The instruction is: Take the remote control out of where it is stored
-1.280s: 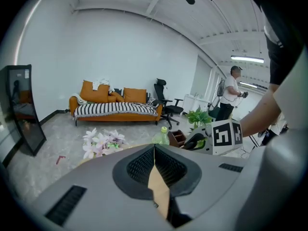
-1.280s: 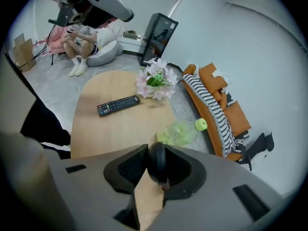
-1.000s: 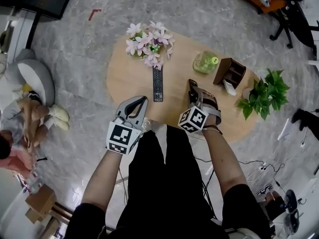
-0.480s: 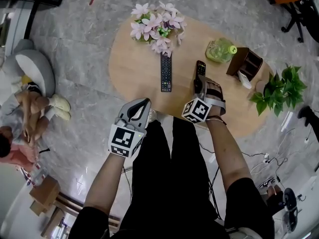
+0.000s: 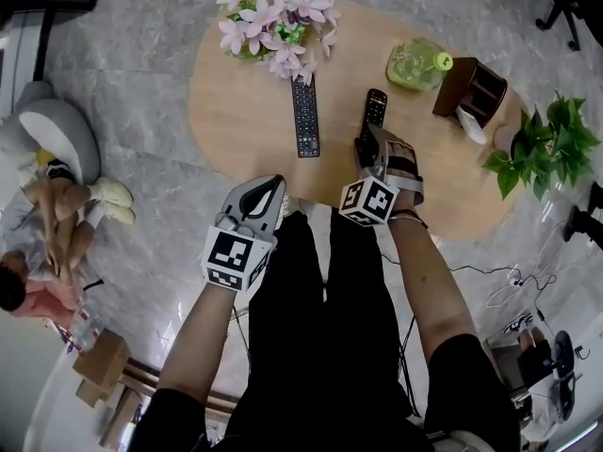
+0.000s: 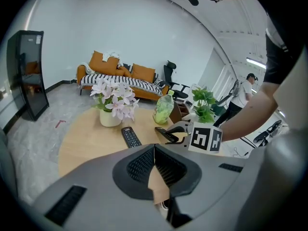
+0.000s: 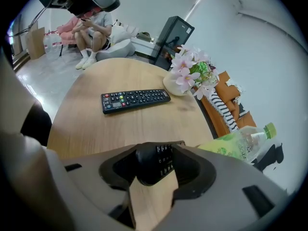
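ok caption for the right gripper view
Right gripper, jaws just opening, black remote between them; second remote on the table beyond

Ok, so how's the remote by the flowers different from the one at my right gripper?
The long remote is longer and slimmer, with coloured buttons at one end; the short remote is stubbier with a rounded end. The long remote lies clear of both grippers; the short remote sits between the jaws of the right gripper, which have just been opening. Both are black and on the wooden table.
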{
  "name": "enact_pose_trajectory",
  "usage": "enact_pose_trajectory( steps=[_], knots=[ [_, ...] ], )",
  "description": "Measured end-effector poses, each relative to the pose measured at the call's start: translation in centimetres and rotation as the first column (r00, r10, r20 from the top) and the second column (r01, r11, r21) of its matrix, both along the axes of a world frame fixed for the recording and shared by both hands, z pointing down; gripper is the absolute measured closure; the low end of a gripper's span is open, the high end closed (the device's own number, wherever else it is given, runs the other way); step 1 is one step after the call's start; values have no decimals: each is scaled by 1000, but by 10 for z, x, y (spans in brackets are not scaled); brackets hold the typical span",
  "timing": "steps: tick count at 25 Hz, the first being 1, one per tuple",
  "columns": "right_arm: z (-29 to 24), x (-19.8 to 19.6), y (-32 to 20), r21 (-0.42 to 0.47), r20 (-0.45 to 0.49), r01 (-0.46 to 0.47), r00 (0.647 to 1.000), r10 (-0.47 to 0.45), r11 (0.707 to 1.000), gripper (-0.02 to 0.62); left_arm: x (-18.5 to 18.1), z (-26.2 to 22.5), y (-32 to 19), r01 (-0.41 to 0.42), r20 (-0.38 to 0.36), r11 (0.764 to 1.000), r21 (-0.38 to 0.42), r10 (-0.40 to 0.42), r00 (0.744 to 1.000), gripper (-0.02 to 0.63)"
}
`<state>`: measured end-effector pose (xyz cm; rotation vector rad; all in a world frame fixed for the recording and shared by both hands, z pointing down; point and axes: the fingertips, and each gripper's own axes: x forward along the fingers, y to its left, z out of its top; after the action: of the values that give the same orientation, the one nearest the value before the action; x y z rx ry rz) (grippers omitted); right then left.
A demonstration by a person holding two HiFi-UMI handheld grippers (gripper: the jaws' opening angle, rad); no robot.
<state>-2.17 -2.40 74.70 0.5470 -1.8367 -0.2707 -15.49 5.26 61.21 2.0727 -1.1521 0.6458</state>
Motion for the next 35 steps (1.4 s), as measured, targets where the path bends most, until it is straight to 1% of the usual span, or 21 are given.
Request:
enact_pose_trajectory(
  steps=[3, 6, 10, 12, 16, 20, 23, 27, 31, 33, 35],
  knots=[
    [9, 0, 9, -13, 10, -2, 1000, 2, 1000, 401, 2, 3, 3, -3, -2, 1000, -5, 3, 1000, 598],
    [19, 0, 17, -44, 17, -5, 1000, 5, 999, 377, 2, 7, 4, -8, -1, 1000, -10, 8, 1000, 598],
    [24, -2, 22, -77, 63, -45, 997, 50, 996, 365, 2, 12, 6, -18, -2, 1000, -10, 18, 1000, 598],
    [27, -1, 25, -99, 65, -62, 996, 69, 993, 360, 3, 14, 8, -22, -2, 1000, -13, 22, 1000, 598],
    [31, -1, 29, -175, 57, -89, 993, 100, 981, 348, 1, 15, 8, -24, 8, 1000, -6, 24, 1000, 598],
    [20, -1, 28, -256, 84, -125, 985, 151, 958, 344, 2, 3, 1, -32, -1, 999, 18, 32, 999, 598],
    [2, -2, 24, -274, 111, -160, 974, 197, 948, 344, -1, -13, -5, -40, -3, 998, 50, 40, 999, 598],
    [-33, -2, 29, -256, 128, -186, 966, 224, 949, 344, -8, -40, -6, -40, -10, 996, 83, 41, 999, 598],
    [-92, -2, 31, -218, 188, -237, 942, 279, 947, 345, -21, -78, -9, 2, -48, 993, 121, 4, 999, 598],
    [-128, -1, 31, -203, 235, -276, 918, 320, 940, 345, -28, -99, -12, 12, -53, 988, 152, -4, 999, 600],
    [-166, 0, 29, -202, 305, -330, 874, 380, 922, 345, -34, -124, -18, 11, -53, 981, 192, -1, 999, 598]
  ],
)
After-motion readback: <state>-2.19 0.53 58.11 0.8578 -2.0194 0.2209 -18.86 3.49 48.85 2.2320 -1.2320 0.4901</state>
